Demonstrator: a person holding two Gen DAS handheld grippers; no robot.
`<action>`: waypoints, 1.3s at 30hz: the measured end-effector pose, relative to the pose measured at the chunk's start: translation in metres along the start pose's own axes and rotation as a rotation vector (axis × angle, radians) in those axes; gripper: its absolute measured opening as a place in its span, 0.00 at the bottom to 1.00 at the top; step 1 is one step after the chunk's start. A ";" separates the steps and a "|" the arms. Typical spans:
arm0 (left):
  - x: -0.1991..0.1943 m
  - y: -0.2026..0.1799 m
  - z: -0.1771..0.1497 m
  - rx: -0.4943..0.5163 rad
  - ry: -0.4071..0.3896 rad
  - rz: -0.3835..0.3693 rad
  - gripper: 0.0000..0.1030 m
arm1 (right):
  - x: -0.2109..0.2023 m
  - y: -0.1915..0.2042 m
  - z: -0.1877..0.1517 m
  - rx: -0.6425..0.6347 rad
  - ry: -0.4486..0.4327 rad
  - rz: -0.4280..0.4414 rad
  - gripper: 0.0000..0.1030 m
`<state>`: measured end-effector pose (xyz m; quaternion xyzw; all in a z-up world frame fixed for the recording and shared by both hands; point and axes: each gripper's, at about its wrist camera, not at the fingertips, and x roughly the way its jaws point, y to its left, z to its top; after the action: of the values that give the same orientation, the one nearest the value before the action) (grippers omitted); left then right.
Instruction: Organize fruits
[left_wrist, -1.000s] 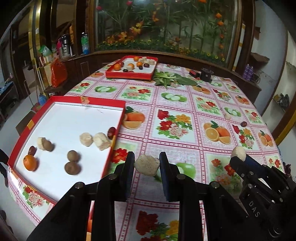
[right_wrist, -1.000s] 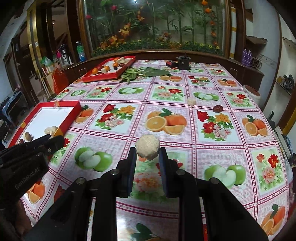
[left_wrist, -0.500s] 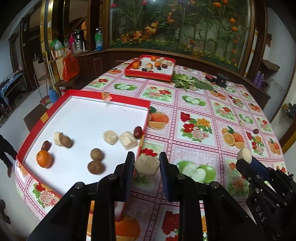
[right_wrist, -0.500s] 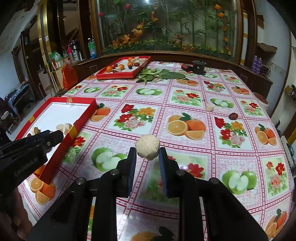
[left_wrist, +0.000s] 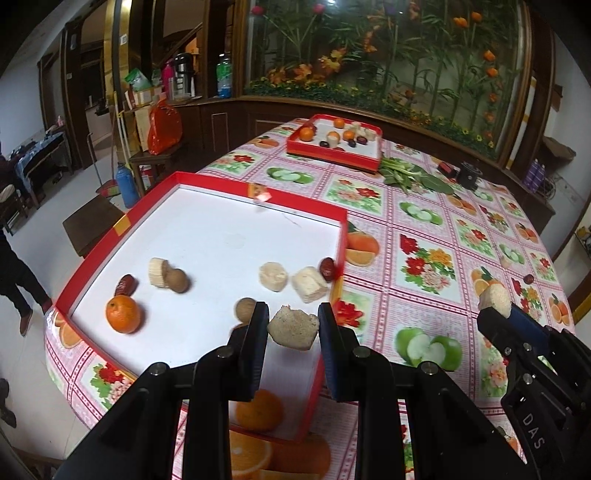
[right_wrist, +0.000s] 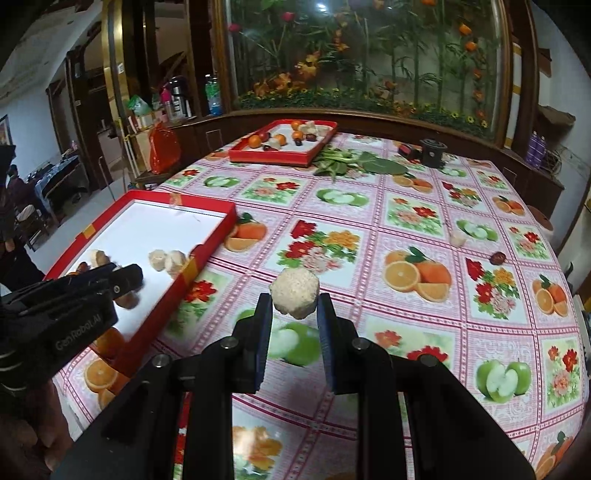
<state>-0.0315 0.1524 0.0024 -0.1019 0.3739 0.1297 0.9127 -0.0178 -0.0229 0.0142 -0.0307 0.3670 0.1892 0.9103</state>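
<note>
The left tongs (left_wrist: 292, 325) are clenched on a rough, tan-brown cut chunk of fruit (left_wrist: 293, 327), held just above the near right corner of the shallow red-rimmed tray with a white floor (left_wrist: 207, 236). In that tray lie a round orange (left_wrist: 123, 314), dark red dates, brown round fruits and pale cut pieces – all loose, spread along its near half. The right tongs (right_wrist: 294, 299) grip a pale, crumbly rounded chunk (right_wrist: 294, 291) over the flower-and-fruit patterned tabletop (right_wrist: 424, 229), just beside the tray's right wall. A second red tray of mixed fruit (right_wrist: 284, 147) sits at the far edge, with green leaves (right_wrist: 354, 164) beside it.
</note>
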 end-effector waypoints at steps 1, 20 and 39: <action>0.000 0.002 0.000 -0.004 0.000 0.005 0.25 | 0.000 0.004 0.002 -0.007 -0.003 0.004 0.26; 0.009 0.054 0.015 -0.077 -0.001 0.089 0.25 | 0.017 0.070 0.028 -0.104 -0.012 0.081 0.26; 0.028 0.088 0.028 -0.124 0.029 0.161 0.25 | 0.048 0.118 0.050 -0.162 0.008 0.155 0.26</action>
<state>-0.0211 0.2482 -0.0057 -0.1296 0.3854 0.2241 0.8857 0.0032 0.1112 0.0279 -0.0765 0.3556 0.2881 0.8858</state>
